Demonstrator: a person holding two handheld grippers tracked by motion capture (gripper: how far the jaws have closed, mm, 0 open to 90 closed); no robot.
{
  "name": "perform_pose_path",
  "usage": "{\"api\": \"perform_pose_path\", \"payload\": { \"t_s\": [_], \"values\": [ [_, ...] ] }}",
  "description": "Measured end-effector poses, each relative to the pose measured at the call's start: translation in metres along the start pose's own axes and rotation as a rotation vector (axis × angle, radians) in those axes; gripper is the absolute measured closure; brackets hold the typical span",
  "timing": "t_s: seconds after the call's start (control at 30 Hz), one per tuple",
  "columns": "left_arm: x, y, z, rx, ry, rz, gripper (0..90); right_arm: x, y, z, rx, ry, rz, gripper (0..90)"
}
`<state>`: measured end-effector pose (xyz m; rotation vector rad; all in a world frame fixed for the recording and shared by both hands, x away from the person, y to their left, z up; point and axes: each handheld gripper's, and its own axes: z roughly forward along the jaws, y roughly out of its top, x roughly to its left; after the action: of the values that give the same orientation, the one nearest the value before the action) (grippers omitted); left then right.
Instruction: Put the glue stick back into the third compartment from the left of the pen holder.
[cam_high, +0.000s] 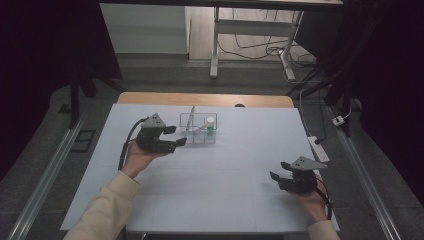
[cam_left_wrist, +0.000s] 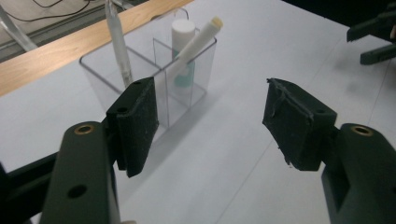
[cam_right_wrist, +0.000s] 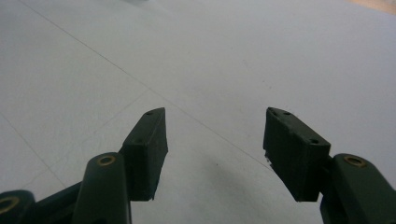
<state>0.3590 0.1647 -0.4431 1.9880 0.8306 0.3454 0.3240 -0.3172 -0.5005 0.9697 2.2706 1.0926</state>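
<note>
A white-topped table (cam_high: 225, 185) is seen from above in the high view, with a wooden strip along its far edge. Just left of the frame's centre, a clear plastic organiser (cam_high: 198, 128) divided into compartments is set on the table. In the left gripper view, a clear-barrelled pen (cam_left_wrist: 117, 44) is stood nearly upright in the organiser's left compartment, while a white marker with a cream cap (cam_left_wrist: 196, 42) is leaned diagonally across the divider, and a white-capped bottle with a teal base (cam_left_wrist: 183, 42) is stood in the rear compartment.

The left hand-held gripper (cam_high: 172, 136) is held at centre-left of the high view, just beside the organiser's left side; whether it touches the organiser cannot be told. Its jaws are spread wide apart and nothing is held between them, as is confirmed in the left gripper view, where the organiser is seen beyond the left pad (cam_left_wrist: 137, 123).

The right hand-held gripper (cam_high: 280, 171) is held at the lower right of the high view, well apart from the organiser. Its jaws are likewise parted and empty, and bare table surface is seen between them in the right gripper view.
</note>
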Motion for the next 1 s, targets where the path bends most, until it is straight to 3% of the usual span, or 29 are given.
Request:
{"api": "perform_pose_path", "payload": {
  "t_s": [0.3,1.0],
  "values": [
    [-0.006,-0.030,-0.022,0.000,0.000,-0.024,33.0,-0.003,-0.001,-0.003,-0.017,0.011,-0.001,38.2],
    [-0.007,-0.100,-0.055,0.046,0.055,-0.078,32.1,-0.003,-0.001,-0.004,-0.044,0.048,-0.011,35.6]
  ]
}}
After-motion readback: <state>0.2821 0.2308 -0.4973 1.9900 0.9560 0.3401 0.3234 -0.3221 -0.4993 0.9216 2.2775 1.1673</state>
